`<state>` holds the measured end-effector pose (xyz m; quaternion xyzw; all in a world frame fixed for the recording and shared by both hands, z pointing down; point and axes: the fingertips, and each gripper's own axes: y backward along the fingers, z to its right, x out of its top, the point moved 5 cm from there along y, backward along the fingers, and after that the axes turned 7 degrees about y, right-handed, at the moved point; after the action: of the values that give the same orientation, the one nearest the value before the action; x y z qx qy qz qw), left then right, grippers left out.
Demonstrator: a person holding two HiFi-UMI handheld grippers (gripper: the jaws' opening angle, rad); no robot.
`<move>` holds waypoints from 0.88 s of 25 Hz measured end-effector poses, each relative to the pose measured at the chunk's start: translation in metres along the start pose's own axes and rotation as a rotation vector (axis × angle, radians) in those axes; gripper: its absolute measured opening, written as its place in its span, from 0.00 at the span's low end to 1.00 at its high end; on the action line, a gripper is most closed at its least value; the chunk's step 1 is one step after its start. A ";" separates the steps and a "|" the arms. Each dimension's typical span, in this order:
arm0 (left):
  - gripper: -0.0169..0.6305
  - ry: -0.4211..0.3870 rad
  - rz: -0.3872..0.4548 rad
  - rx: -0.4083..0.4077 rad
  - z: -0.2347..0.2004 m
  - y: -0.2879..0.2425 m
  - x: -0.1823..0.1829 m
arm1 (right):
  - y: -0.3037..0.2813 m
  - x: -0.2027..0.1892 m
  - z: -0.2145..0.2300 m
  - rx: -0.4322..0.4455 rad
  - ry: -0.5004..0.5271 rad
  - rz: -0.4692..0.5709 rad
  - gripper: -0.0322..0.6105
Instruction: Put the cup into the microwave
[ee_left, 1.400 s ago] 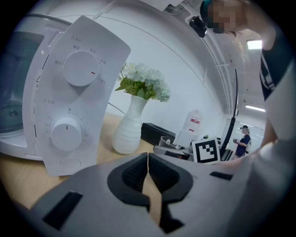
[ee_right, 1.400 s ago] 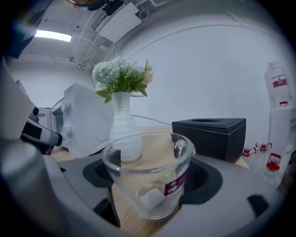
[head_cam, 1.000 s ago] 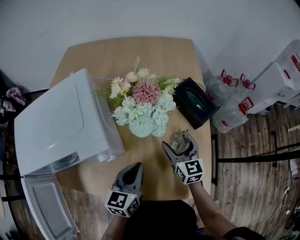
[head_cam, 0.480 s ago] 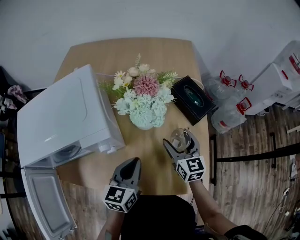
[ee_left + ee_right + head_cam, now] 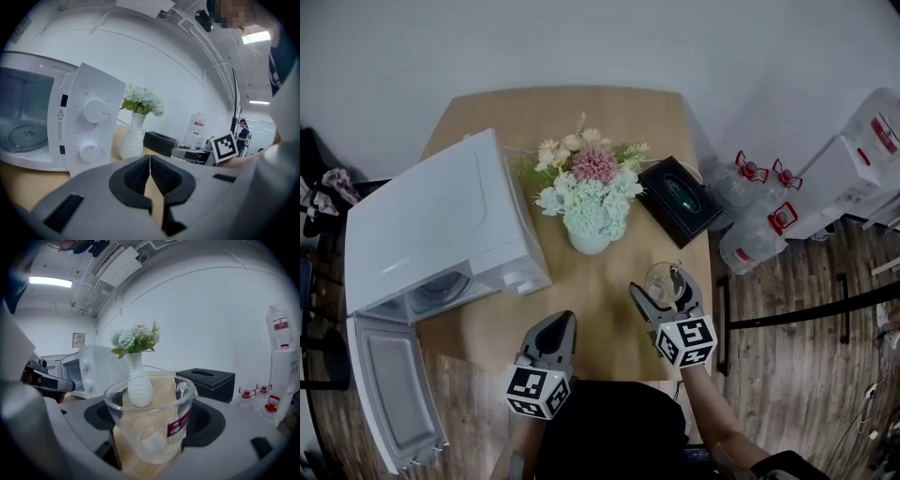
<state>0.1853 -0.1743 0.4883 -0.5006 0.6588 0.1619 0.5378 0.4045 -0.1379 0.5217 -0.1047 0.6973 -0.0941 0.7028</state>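
Little has altered over the last second. The right gripper [image 5: 659, 285] still pinches the glass cup [image 5: 664, 278] at the table's [image 5: 581, 112] near right part, well apart from the microwave [image 5: 441, 234] at left, whose door [image 5: 389, 394] hangs open. The left gripper [image 5: 562, 322] is pressed together and empty. The carry across appears not yet begun. Whether the cup's base touches the table cannot be told, and the oven's inside is largely cut off.

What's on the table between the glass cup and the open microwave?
Bare wooden table between cup and microwave, seen in the head view; the flower vase stands just behind.
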 end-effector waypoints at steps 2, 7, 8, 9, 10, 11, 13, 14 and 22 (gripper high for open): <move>0.04 0.002 0.005 0.008 0.001 0.005 0.000 | 0.006 0.003 -0.004 -0.001 0.002 -0.009 0.65; 0.04 0.021 0.028 0.018 0.004 0.015 -0.002 | 0.020 0.013 -0.012 -0.008 -0.006 -0.022 0.65; 0.04 0.025 0.038 0.019 0.004 0.016 -0.002 | 0.021 0.015 -0.014 -0.008 -0.010 -0.019 0.65; 0.04 0.028 0.047 0.019 0.004 0.018 -0.002 | 0.023 0.016 -0.016 -0.007 -0.011 -0.018 0.65; 0.04 0.031 0.056 0.019 0.004 0.020 -0.001 | 0.025 0.017 -0.018 -0.005 -0.008 -0.018 0.65; 0.04 0.033 0.064 0.019 0.005 0.022 -0.002 | 0.027 0.017 -0.021 -0.002 -0.002 -0.019 0.65; 0.04 0.037 0.074 0.022 0.006 0.028 -0.003 | 0.029 0.018 -0.026 0.007 0.004 -0.023 0.65; 0.04 0.037 0.076 0.026 0.005 0.031 -0.004 | 0.029 0.018 -0.029 0.014 0.005 -0.024 0.65; 0.04 0.055 0.123 0.110 -0.009 0.062 -0.008 | 0.024 0.023 -0.057 0.094 0.035 -0.025 0.65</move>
<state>0.1285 -0.1495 0.4784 -0.4330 0.7107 0.1446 0.5353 0.3471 -0.1226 0.4929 -0.0788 0.7028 -0.1374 0.6936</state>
